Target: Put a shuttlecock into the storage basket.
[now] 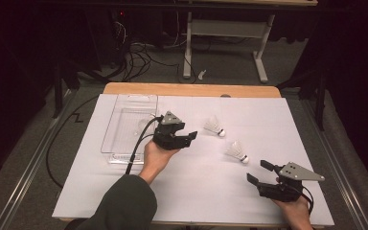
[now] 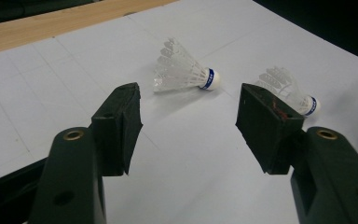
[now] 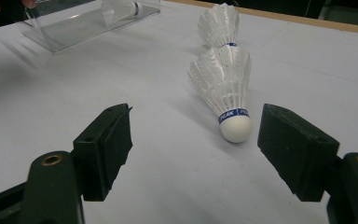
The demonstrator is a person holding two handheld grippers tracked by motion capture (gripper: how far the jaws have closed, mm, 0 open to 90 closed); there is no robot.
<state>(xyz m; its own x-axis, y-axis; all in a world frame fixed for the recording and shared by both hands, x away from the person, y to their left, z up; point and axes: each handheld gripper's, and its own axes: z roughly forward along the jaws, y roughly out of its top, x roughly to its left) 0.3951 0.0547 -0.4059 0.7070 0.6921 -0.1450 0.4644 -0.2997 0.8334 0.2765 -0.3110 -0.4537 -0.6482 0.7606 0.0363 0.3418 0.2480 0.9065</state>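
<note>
Two white feather shuttlecocks lie on the white sheet [image 1: 124, 191]. The farther shuttlecock [image 1: 214, 127] [image 2: 186, 74] [image 3: 219, 23] is just right of my left gripper [image 1: 188, 132] [image 2: 189, 107], which points at it, open and empty. The nearer shuttlecock [image 1: 236, 152] [image 2: 291, 91] [image 3: 226, 88] lies cork toward my right gripper [image 1: 259, 171] [image 3: 196, 116], which is open, empty and a short way off. A third shuttlecock [image 3: 121, 8] lies inside the clear plastic tray [image 1: 106, 136] [image 3: 74, 28].
The clear tray stands at the back left of the sheet, behind the left hand. A black cable [image 1: 136, 148] trails from the left gripper over the tray's front corner. The table's wooden edge [image 1: 191, 89] shows at the back. Cables and a desk frame [image 1: 188, 48] are on the floor beyond.
</note>
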